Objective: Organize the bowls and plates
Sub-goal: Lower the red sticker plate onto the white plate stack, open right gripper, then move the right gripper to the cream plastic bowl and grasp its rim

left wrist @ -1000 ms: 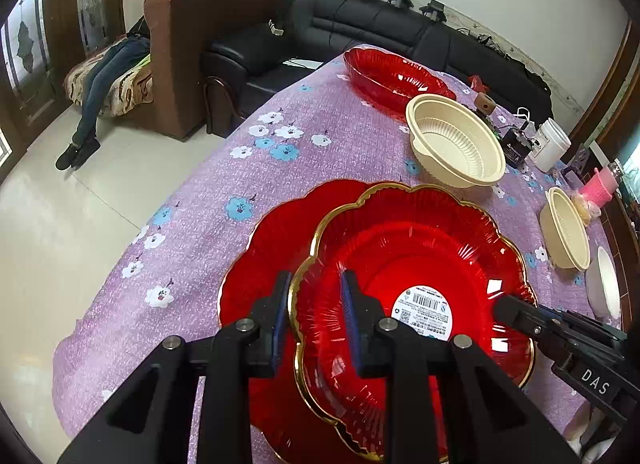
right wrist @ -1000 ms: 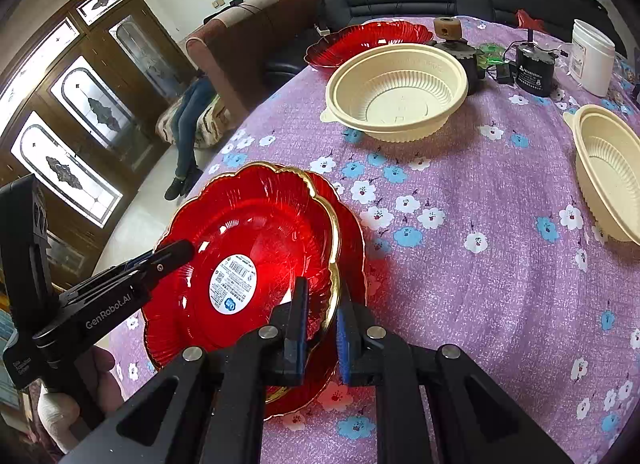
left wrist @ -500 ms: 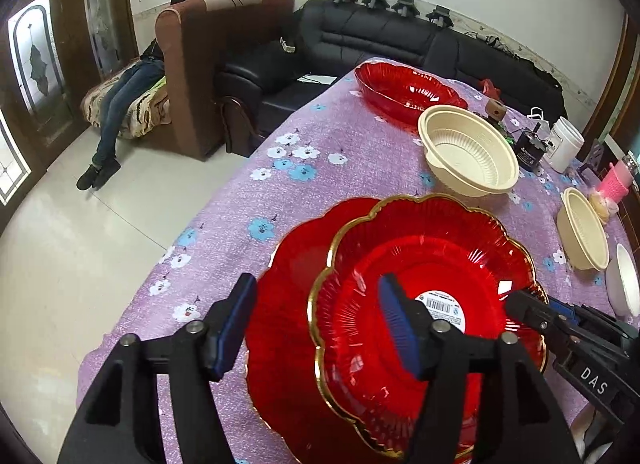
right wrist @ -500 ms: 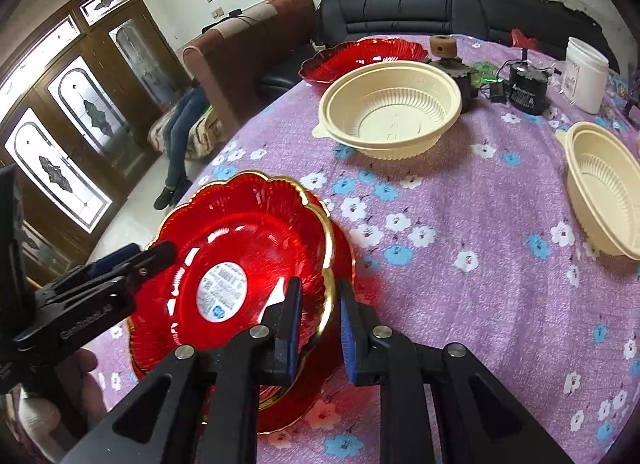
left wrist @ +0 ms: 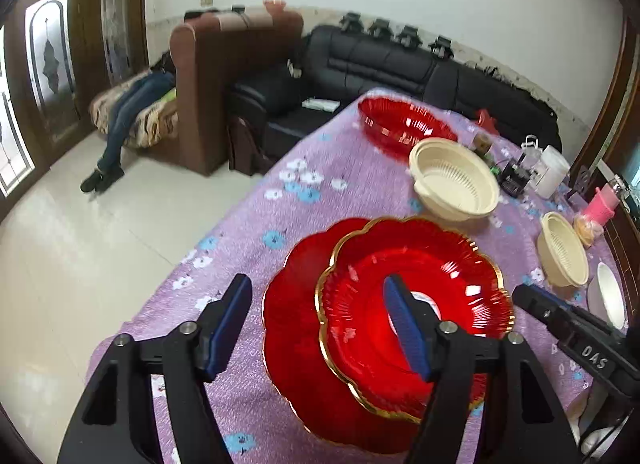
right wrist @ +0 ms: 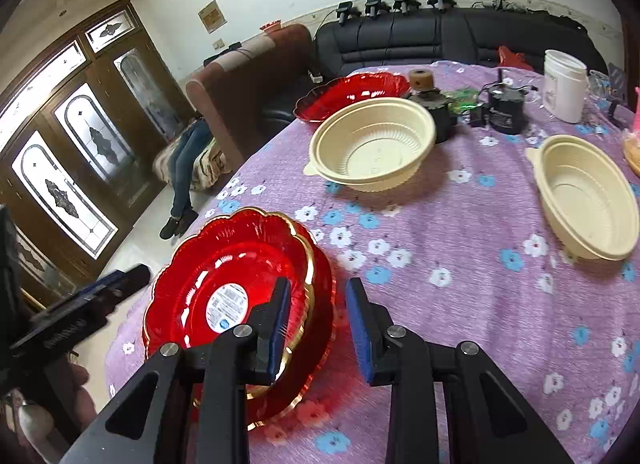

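A gold-rimmed red plate (left wrist: 436, 264) with a white barcode sticker lies stacked on a second red plate (left wrist: 296, 328) near the table's front edge; the stack also shows in the right wrist view (right wrist: 224, 264). My left gripper (left wrist: 320, 324) is open and empty, its fingers straddling the stack's left rim from above. My right gripper (right wrist: 318, 320) is open and empty, its fingers either side of the stack's right rim. A third red plate (left wrist: 400, 124) lies at the far end. Two cream bowls (right wrist: 372, 144) (right wrist: 584, 188) stand further along the table.
The purple flowered tablecloth (right wrist: 440, 232) covers the table. A white jar (right wrist: 564, 84), a black device with cables (right wrist: 504, 108) and a small dark pot (right wrist: 432, 104) stand at the back. A white dish (left wrist: 610, 300) lies at the right. Sofas stand beyond the table.
Both grippers opened and let go of the gold-rimmed plate's rim, then drew back and up. The plate now rests on the lower red plate.
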`<state>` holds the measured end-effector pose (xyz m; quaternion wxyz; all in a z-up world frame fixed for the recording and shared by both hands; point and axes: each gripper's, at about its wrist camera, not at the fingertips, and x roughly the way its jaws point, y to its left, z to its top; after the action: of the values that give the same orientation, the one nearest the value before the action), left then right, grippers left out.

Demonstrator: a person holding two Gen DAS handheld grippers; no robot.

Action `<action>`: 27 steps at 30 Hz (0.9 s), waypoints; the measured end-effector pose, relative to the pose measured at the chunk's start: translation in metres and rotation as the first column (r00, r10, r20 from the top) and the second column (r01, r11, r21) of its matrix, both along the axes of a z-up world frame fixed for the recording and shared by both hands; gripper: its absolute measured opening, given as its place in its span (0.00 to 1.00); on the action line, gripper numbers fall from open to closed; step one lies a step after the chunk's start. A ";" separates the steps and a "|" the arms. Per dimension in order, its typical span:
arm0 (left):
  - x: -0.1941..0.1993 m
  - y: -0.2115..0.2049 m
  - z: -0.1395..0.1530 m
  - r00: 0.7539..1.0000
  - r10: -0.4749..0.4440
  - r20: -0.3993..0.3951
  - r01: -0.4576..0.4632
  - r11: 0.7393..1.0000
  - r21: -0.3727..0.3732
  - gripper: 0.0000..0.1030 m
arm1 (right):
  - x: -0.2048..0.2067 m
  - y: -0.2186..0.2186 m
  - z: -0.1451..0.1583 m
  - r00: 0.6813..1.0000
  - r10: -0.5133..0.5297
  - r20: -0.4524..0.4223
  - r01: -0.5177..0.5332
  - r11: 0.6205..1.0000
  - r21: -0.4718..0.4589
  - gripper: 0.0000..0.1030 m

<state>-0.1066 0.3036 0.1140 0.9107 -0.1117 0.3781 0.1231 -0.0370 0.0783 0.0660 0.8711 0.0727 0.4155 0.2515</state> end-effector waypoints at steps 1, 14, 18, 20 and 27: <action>-0.005 -0.004 0.006 1.000 -0.003 0.021 0.003 1.000 0.013 0.69 | -0.002 -0.005 0.001 1.000 -0.003 0.003 0.003 1.000 0.001 0.31; -0.032 -0.080 0.054 0.974 -0.165 0.156 0.156 0.985 0.067 0.83 | -0.025 -0.100 -0.002 0.990 -0.139 0.004 0.139 0.990 -0.004 0.32; -0.030 -0.102 0.048 0.967 -0.215 0.139 0.208 0.976 0.066 0.83 | -0.022 -0.139 -0.010 0.975 -0.222 -0.029 0.223 0.975 0.018 0.32; -0.028 -0.112 0.043 0.963 -0.239 0.123 0.232 0.970 0.066 0.83 | -0.017 -0.160 -0.016 0.959 -0.276 -0.057 0.278 0.960 0.037 0.32; -0.025 -0.129 0.034 0.954 -0.283 0.097 0.277 0.958 0.069 0.83 | 0.013 -0.212 -0.029 0.894 -0.420 -0.153 0.438 0.892 0.109 0.31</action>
<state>-0.1320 0.1746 0.1481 0.9405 -0.0386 0.3377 -0.0031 -0.0235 -0.1338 0.0366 0.8699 0.2398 0.4243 0.0764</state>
